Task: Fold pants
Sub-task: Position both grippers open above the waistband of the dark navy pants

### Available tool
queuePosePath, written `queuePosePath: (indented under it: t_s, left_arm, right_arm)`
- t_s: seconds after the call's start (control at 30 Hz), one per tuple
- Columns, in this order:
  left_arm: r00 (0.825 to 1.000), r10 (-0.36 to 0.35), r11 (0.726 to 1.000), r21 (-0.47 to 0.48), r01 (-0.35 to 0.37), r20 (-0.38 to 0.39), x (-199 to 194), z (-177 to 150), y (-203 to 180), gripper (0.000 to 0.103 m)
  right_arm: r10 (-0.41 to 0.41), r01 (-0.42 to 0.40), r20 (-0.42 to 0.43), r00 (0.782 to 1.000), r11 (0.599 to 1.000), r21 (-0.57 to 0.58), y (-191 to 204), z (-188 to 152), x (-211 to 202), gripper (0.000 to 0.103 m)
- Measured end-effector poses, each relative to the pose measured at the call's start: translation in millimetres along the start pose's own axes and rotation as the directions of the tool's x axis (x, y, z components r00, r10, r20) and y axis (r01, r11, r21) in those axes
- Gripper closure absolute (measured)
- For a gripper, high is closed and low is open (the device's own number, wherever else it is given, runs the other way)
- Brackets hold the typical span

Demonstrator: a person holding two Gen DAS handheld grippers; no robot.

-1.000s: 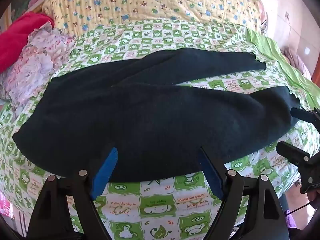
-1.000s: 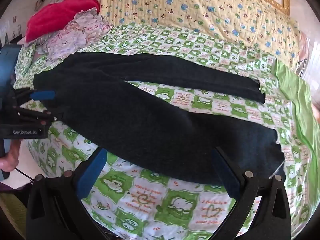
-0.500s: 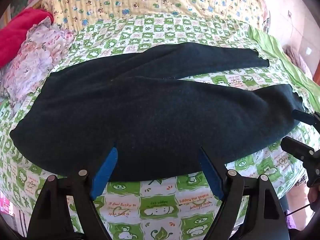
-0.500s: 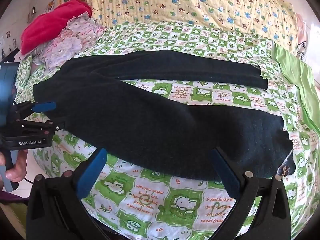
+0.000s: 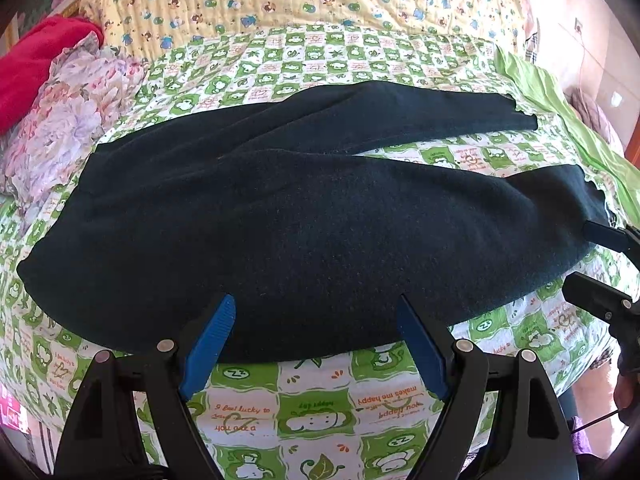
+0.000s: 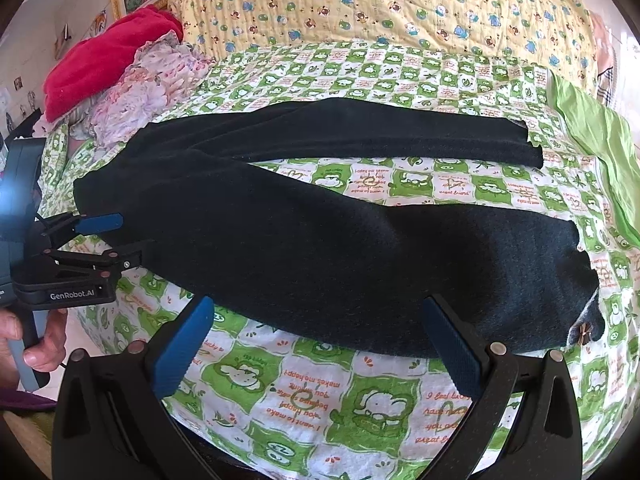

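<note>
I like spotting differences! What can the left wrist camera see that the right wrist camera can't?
Only the left wrist view shows the right gripper, open at the near leg's cuff. Only the right wrist view shows the left gripper, open at the waistband, and a small brown bow. Both show the dark navy fleece pants spread on the green checked cartoon bedsheet, and a red blanket.

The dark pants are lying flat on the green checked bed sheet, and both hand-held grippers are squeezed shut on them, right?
Not quite. The dark pants do lie flat on the green checked bed sheet, but both wrist views show the left hand-held gripper and right hand-held gripper open, holding nothing.
</note>
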State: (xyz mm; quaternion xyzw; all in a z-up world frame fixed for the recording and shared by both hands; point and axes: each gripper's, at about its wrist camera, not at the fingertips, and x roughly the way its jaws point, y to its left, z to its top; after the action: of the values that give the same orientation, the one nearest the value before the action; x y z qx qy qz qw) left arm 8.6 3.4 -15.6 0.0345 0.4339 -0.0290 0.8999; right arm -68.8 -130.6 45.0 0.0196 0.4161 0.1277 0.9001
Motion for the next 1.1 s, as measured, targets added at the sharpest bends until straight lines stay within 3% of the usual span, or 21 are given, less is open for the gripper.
queuePosePath:
  t_s: [1.1]
  left_arm:
    - [0.999,-0.03,0.999,-0.02,0.029,-0.016,2.2,0.6,4.2,0.02]
  right_arm:
    - [0.013,-0.013,-0.007,1.0,1.0,0.01,7.9,2.5,5.4,0.0]
